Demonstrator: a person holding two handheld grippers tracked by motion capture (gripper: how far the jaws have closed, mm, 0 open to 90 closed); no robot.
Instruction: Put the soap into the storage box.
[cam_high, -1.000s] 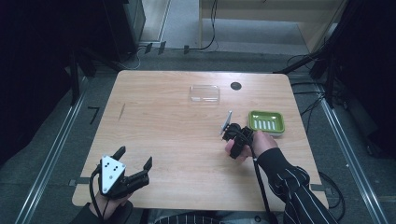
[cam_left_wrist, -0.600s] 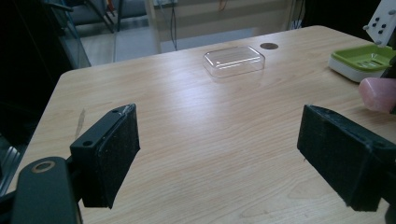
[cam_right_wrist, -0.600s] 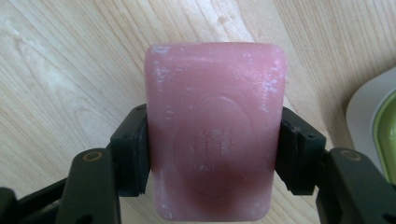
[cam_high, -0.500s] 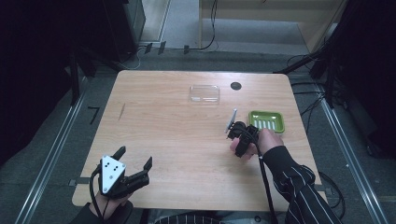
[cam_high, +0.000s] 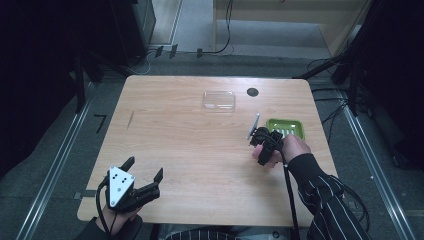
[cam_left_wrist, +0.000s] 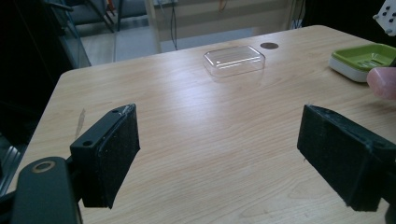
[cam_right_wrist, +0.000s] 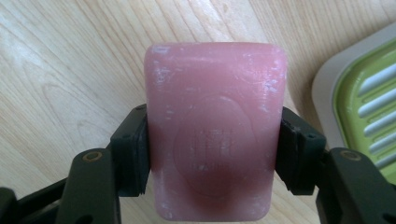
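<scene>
A pink soap bar (cam_right_wrist: 215, 130) with an oval stamp sits between the jaws of my right gripper (cam_right_wrist: 215, 154), which is shut on its two long sides. Below it is the wood table, and a green soap dish (cam_right_wrist: 369, 102) with a pale rim lies just to the right. In the high view, the right gripper (cam_high: 265, 142) hovers at the dish's (cam_high: 285, 129) near-left corner. My left gripper (cam_high: 144, 168) rests at the table's near left, open with nothing between its pads (cam_left_wrist: 116, 154).
A clear plastic lid (cam_high: 219, 100) lies at the far middle of the table (cam_high: 190, 140), with a small dark round disc (cam_high: 252, 92) to its right. Dark stands and cables surround the table on the floor.
My right gripper has carried the soap a little to the right and farther away, closer to the green dish. The left gripper has stayed put.
</scene>
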